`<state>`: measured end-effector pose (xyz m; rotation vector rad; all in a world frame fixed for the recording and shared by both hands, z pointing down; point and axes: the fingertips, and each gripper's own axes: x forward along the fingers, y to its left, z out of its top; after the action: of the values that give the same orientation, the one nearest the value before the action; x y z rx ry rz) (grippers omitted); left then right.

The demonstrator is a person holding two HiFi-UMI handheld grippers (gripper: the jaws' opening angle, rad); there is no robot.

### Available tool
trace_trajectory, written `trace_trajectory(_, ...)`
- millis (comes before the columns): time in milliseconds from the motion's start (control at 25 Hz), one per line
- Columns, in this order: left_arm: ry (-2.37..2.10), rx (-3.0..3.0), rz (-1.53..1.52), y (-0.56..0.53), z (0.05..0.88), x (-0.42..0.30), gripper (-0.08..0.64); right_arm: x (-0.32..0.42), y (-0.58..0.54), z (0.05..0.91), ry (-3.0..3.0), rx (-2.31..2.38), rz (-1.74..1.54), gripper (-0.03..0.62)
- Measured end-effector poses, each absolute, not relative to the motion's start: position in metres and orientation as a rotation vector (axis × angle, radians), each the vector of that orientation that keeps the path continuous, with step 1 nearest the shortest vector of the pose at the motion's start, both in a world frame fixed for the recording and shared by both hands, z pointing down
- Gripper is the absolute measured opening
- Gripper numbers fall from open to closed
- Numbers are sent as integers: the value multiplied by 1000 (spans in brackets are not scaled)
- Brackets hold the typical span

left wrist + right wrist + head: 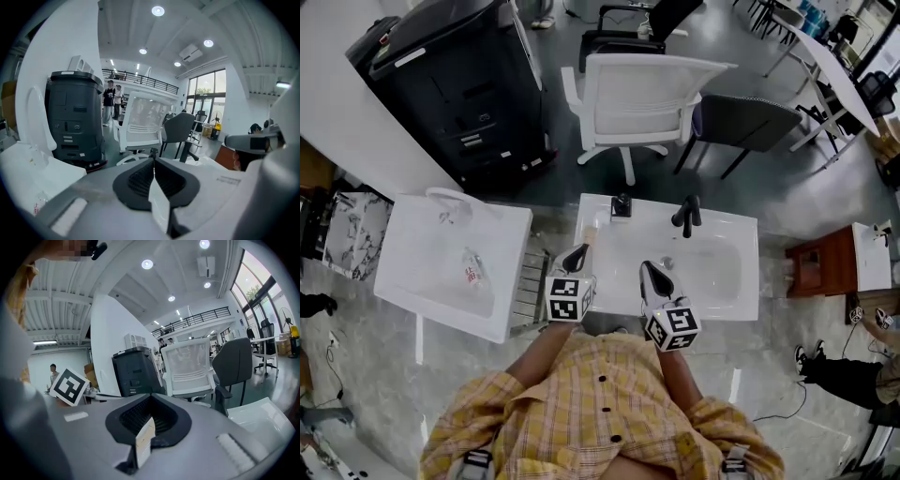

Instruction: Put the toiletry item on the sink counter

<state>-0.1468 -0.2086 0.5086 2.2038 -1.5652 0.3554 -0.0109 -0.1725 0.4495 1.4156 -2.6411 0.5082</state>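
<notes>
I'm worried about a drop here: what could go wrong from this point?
1. The left gripper is shut, with a small beige item at its very tip. Whether it is gripped I cannot tell, and it may fall into the basin.
2. The black faucet stands just ahead of the right gripper, so a forward move could knock it.
</notes>
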Motion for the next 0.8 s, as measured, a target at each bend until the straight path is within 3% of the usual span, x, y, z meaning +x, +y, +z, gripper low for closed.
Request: trace_trajectory(800, -1634, 2342, 235, -199, 452, -155, -2, -21, -187, 430, -2677, 1443, 414, 0)
